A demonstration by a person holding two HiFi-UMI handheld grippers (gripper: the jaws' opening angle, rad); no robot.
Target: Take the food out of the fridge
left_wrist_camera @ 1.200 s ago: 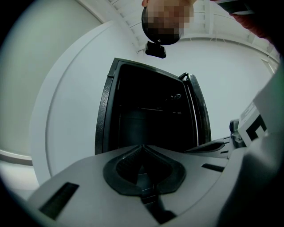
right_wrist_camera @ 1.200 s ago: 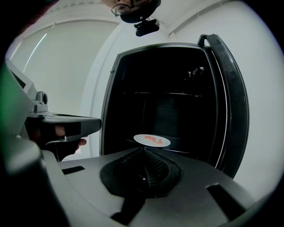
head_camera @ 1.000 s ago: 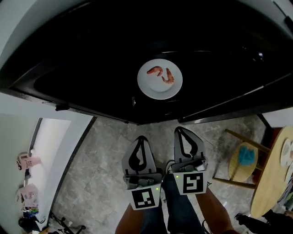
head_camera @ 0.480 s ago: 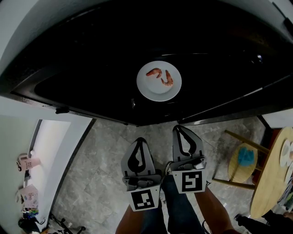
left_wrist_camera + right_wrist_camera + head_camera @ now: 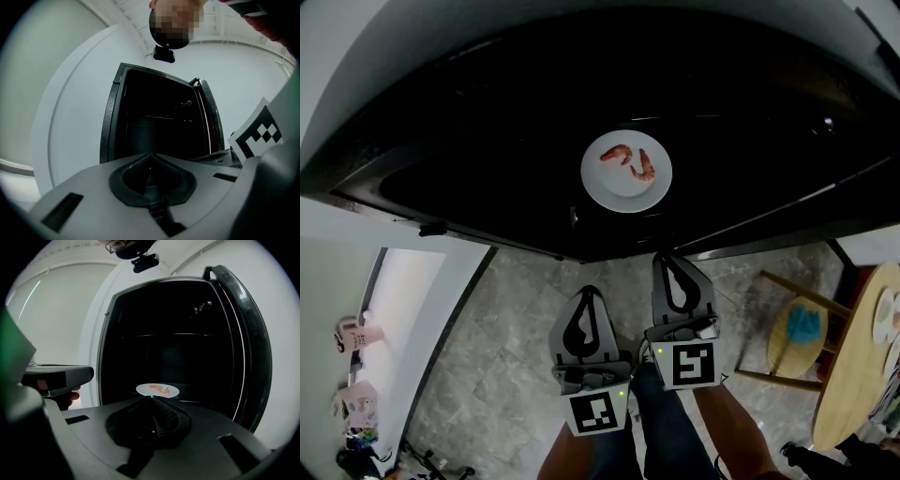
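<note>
The right hand-held gripper (image 5: 672,261) has edged a little forward toward the open fridge (image 5: 487,211) since a second ago. The left hand-held gripper (image 5: 587,295) and the plate (image 5: 626,192) sit where they were.

At the far left of the head view, some small pink things (image 5: 354,330) stand by a pale panel. Next comes the left hand-held gripper, held over the grey tiled floor (image 5: 506,328). Its jaws are pressed together with nothing between them, and in the left gripper view (image 5: 150,155) it faces the fridge's dark inside.

In the middle, the white plate rests on a shelf inside the fridge, well ahead of both tools, with two pink shrimp (image 5: 630,161) lying on it.

The right hand-held gripper is just beside the left one and a bit further forward, with its tip near the fridge's lower edge. Its jaws are also closed tight and empty. In the right gripper view (image 5: 152,399) the plate (image 5: 157,393) shows just beyond the tip, apart from it.

At the right stands a wooden stool (image 5: 787,328) carrying something blue (image 5: 807,321), and beyond it is a round wooden surface (image 5: 858,366).
</note>
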